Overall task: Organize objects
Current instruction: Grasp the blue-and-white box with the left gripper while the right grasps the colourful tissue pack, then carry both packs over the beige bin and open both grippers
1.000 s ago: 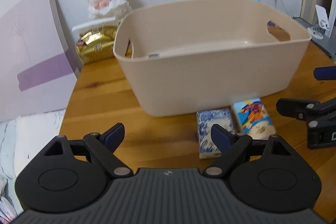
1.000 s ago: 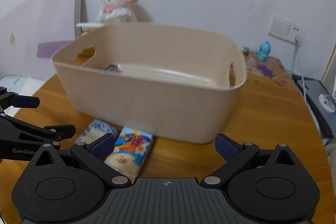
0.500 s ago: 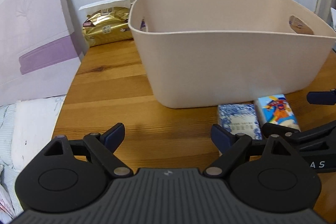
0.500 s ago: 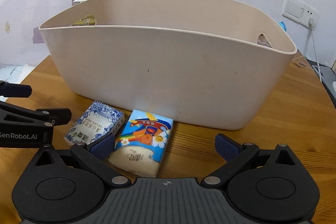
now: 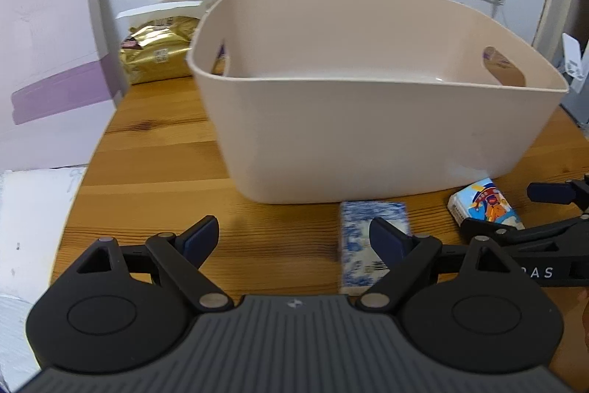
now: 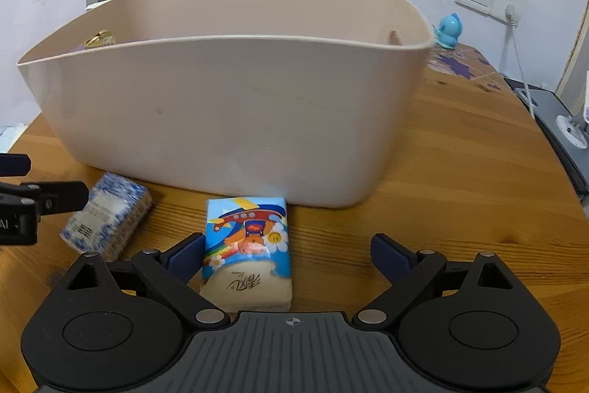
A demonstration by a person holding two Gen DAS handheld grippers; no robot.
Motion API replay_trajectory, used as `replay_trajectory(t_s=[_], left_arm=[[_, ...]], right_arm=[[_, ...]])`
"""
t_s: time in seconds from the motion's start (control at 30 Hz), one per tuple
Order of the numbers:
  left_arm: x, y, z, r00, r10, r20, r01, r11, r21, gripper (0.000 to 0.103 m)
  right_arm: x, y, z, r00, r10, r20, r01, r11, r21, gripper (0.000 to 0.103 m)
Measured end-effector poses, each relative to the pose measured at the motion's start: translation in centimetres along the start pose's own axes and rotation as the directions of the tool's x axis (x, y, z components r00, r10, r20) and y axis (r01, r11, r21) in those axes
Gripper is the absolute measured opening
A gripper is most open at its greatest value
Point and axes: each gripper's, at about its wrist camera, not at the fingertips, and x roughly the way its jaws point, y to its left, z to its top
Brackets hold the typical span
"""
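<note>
My right gripper (image 6: pixel 287 255), jaws spread wide, has the cartoon tissue pack (image 6: pixel 248 251) lying lengthwise between them, hugging the left finger.

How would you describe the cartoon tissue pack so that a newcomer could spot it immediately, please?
Find the big beige tub on the wooden table; two small tissue packs lie on the table against its near wall. The cartoon pack is the one between the open right gripper's fingers. It shows a bright aeroplane and rainbow, unlike the blue-and-white patterned pack to its left.
</note>
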Motion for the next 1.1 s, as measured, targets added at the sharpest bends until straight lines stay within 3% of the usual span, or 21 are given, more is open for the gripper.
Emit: replay_trajectory(t_s=[0.3,0.5,0.57,0.67,0.73,0.77,1.1], left_arm=[[1.8,-2.3,-0.5,0.995,-0.079,-0.061,0.080,0.997,0.005,0.090],[2.3,-3.0,-0.7,0.990,-0.102,-0.092,0.104,0.995,0.008,0.089],[2.5,-3.2,-0.8,0.989,-0.104,-0.101,0.106,0.994,0.014,0.086],[2.5,-3.3,-1.1,0.993,-0.078,-0.086,0.082,0.996,0.043,0.068],[2.2,-3.2,-1.1,0.993,-0.083,-0.081,0.087,0.995,0.052,0.048],[2.0,-3.1,-1.0,0.993,-0.084,-0.082,0.088,0.995,0.048,0.048],[-0.9,-2.5,-2.0,0.996,-0.065,-0.063,0.069,0.995,0.072,0.048]], right_arm=[[-0.4,-1.6,-1.2,1.000,-0.001,0.001,0.001,0.999,-0.035,0.098],[-0.2,-1.6,-1.4,1.000,0.016,0.006,-0.016,0.999,-0.035,0.093],[-0.3,-1.6,-1.5,1.000,0.026,0.010,-0.025,0.999,-0.033,0.089],[-0.6,-1.5,-1.6,0.999,0.037,0.019,-0.037,0.999,-0.039,0.073],[-0.9,-1.2,-1.5,0.999,0.045,0.023,-0.044,0.998,-0.049,0.053],[-1.1,-1.0,-1.5,0.999,0.049,0.024,-0.048,0.997,-0.054,0.045],[-4.1,-0.7,-1.9,0.997,0.068,0.046,-0.064,0.995,-0.081,0.042]])
